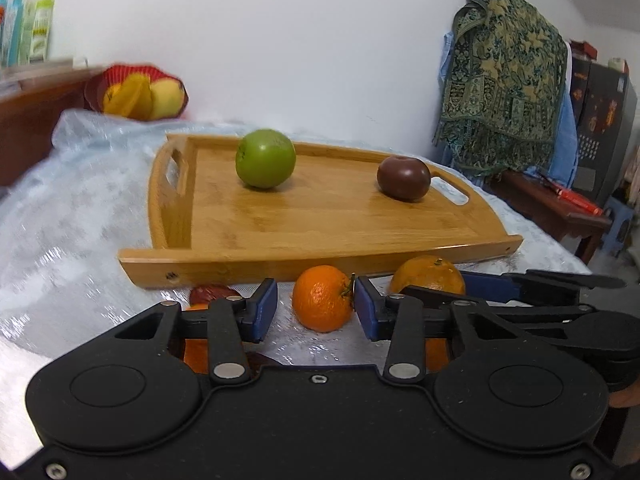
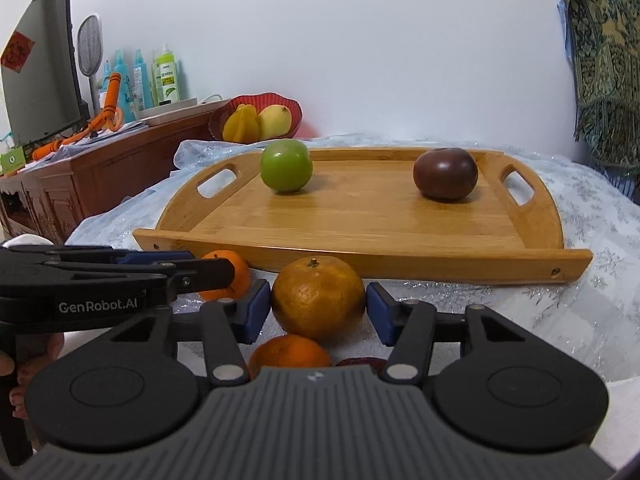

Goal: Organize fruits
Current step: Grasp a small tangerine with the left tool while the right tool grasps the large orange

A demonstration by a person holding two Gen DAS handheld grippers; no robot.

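A wooden tray (image 1: 320, 220) (image 2: 360, 220) holds a green apple (image 1: 265, 158) (image 2: 286, 165) at the back left and a dark brown fruit (image 1: 404, 178) (image 2: 445, 173) at the back right. My left gripper (image 1: 316, 310) is open around a small orange (image 1: 322, 298) (image 2: 236, 270) in front of the tray. My right gripper (image 2: 318, 312) is open around a larger dull orange (image 2: 318, 298) (image 1: 428, 274), its pads (image 2: 256, 312) close beside it. Another orange (image 2: 288, 354) and a dark red fruit (image 2: 360, 362) (image 1: 212, 294) lie lower, partly hidden.
A red bowl (image 2: 294, 110) (image 1: 120, 74) of yellow fruit stands behind the tray. A wooden cabinet (image 2: 100, 172) with bottles is at the left. A patterned cloth (image 1: 504, 92) hangs at the right. The table has a shiny pale cover (image 1: 60, 220).
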